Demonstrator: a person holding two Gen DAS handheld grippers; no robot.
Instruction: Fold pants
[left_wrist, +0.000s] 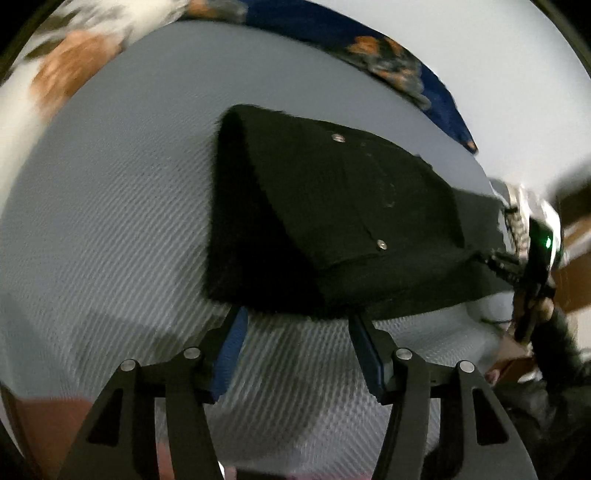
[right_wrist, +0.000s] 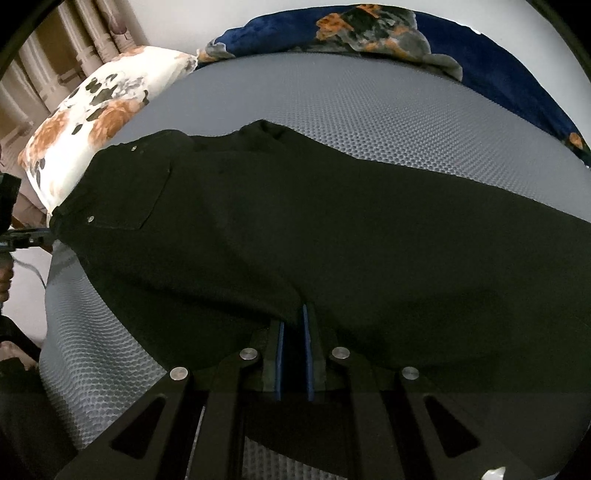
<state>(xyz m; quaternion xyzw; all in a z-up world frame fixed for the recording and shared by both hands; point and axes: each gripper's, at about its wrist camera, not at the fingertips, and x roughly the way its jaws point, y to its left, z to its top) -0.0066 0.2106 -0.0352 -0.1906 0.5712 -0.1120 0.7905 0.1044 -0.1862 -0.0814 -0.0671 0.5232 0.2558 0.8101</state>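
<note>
Closest to me, my right gripper (right_wrist: 293, 325) is clamped on a fold of the black pants (right_wrist: 295, 229), its blue pads pressed into the cloth. My left gripper (left_wrist: 295, 317) has its fingers spread apart, tips just at the pants' (left_wrist: 332, 214) edge. The pants lie across a grey textured mattress (right_wrist: 388, 110). Beyond sit a floral pillow (right_wrist: 99, 110) and a navy blanket (right_wrist: 461, 48).

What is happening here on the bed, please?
A person is folding black fabric pants on a grey textured mattress, with tongs in each hand. The right tongs are shut on the pants' near edge. The left tongs are open at the cloth's edge, gripping nothing. A floral white pillow and a dark blue blanket lie behind.
</note>
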